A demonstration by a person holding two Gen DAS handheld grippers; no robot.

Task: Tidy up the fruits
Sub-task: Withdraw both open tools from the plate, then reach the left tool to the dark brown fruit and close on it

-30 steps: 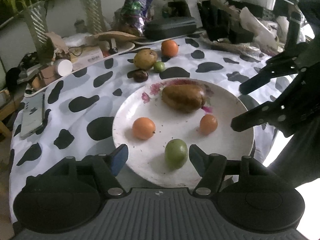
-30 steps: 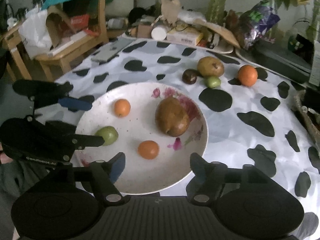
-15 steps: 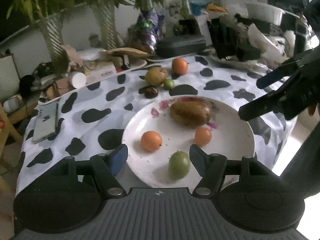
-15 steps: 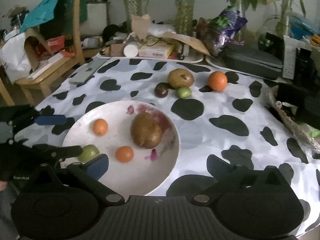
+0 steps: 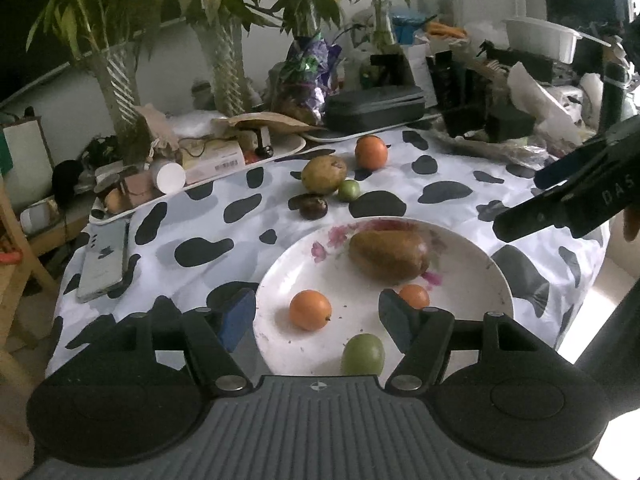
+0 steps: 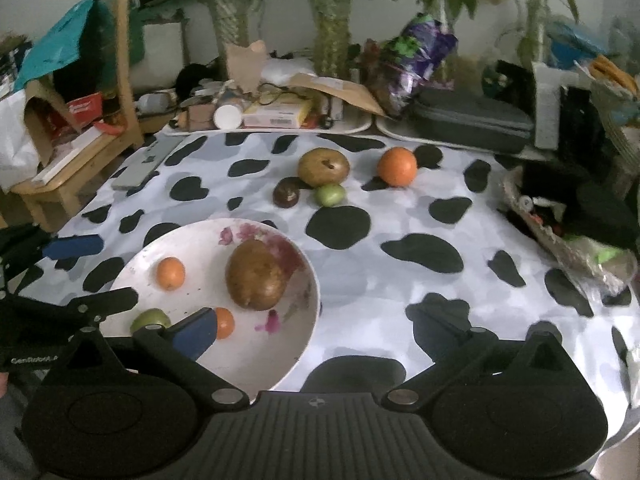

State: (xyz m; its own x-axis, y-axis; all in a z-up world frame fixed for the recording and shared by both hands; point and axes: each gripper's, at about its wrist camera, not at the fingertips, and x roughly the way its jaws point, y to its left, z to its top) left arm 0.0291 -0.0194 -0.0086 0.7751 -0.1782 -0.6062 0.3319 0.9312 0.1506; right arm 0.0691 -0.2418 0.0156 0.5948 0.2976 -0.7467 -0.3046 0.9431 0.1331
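Your left gripper point(image 5: 316, 316) hangs over the near rim of the plate point(image 5: 480, 264), jaws wide apart and holding nothing, its right finger point(image 5: 394, 320) hiding part of a small orange point(image 5: 416, 295) while the frame cuts off the green fruit point(image 5: 363, 354) below. Your right gripper point(image 6: 320, 328) also gapes wide and empty, beside the plate over the tablecloth point(image 6: 400, 280). Four fruits lie on the plate; beyond it, well clear of both grippers, sit a pear point(image 6: 323, 167), an orange point(image 6: 397, 167), a green fruit and a dark fruit point(image 6: 286, 193) too dim to identify.
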